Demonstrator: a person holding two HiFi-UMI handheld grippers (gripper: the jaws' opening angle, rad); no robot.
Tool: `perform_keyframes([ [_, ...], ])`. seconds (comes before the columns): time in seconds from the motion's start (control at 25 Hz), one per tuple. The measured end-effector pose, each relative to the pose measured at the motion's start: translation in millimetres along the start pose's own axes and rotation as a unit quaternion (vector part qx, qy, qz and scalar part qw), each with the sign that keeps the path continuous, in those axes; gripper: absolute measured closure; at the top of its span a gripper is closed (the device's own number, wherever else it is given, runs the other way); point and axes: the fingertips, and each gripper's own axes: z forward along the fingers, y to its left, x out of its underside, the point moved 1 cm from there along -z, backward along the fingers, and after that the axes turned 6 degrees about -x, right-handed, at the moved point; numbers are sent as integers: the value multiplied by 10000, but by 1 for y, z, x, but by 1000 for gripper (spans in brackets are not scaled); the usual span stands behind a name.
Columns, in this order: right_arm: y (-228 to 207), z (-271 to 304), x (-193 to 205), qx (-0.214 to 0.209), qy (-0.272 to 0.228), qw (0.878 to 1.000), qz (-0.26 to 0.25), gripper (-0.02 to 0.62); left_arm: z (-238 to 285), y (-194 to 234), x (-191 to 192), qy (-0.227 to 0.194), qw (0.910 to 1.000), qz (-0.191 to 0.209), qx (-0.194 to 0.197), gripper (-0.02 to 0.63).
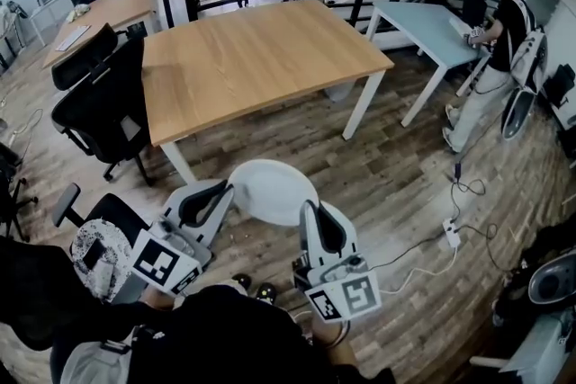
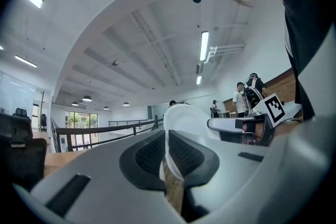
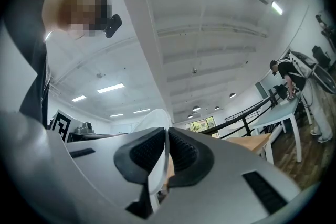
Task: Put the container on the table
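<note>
White plastic, or perhaps stiff paper, is what the container seems to be made of. It is held in the air above the wooden floor, short of the table, and has not yet been set down. Its left rim is pinched by the left gripper, whose jaws are closed tight on the thin wall. The opposite rim is clamped in the same way by the right gripper.

Most of the risk is judged to lie in that thin rim. If the two hands were drawn apart or pressed together during the carry, the wall could be buckled or pulled out of one pinch, and the container would be left dangling from the other. If one hand were raised above the other, the container would be tipped. Whether anything lies inside cannot be seen from these views, so a spill cannot be ruled out.

The near edge of the table could be struck by the container's underside if it were not lifted high enough. The black chair beside the table's left corner could be brushed by the left arm.
</note>
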Motion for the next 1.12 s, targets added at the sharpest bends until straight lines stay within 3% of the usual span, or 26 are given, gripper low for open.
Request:
perform_keyframes([
  [0.56, -6, 16, 9, -447, -41, 9989, 102, 563, 0, 9, 6, 77, 9989, 81, -455, 581],
  [1.12, -77, 60, 10, -74, 43, 9999, -129, 563, 88, 41, 15, -89, 9999, -72, -102, 581],
])
